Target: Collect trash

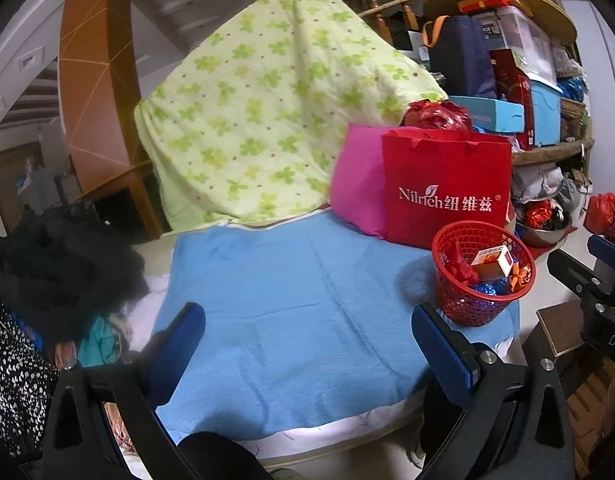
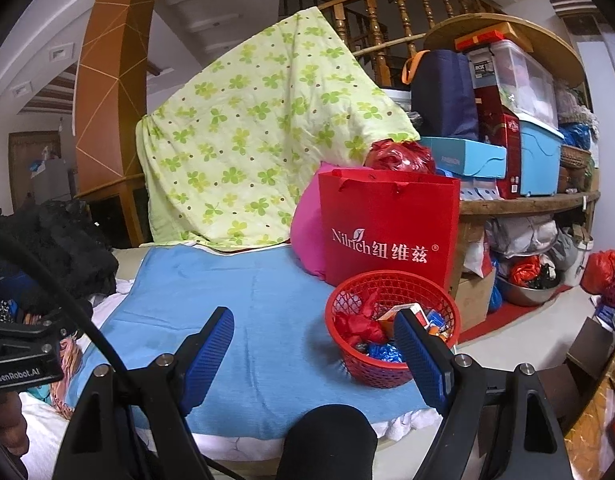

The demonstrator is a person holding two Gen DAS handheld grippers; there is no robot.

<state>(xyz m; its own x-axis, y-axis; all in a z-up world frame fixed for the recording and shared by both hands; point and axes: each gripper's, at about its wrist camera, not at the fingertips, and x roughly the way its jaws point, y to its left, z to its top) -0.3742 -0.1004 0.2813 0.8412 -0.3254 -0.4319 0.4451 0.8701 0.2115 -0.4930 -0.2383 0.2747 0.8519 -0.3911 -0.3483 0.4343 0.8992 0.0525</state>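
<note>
A towel (image 1: 299, 320) lies spread flat across the near middle of the scene. At its right edge stands a basket (image 1: 483, 276) with wrappers (image 2: 357, 326) and a small box (image 1: 493, 262) inside. Just behind the basket stands a paper bag (image 1: 445, 192), with a cushion (image 1: 357, 184) at its left. A sheet (image 1: 267, 112) hangs behind the towel. Shelves (image 2: 527, 202) stacked with boxes stand far right. A heap of clothes (image 1: 59, 264) lies at the left.

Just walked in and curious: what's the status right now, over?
Both jaws open, empty: left gripper, right gripper. Trash sits in red basket on blue towel. Towel bare, nothing in the way.
</note>
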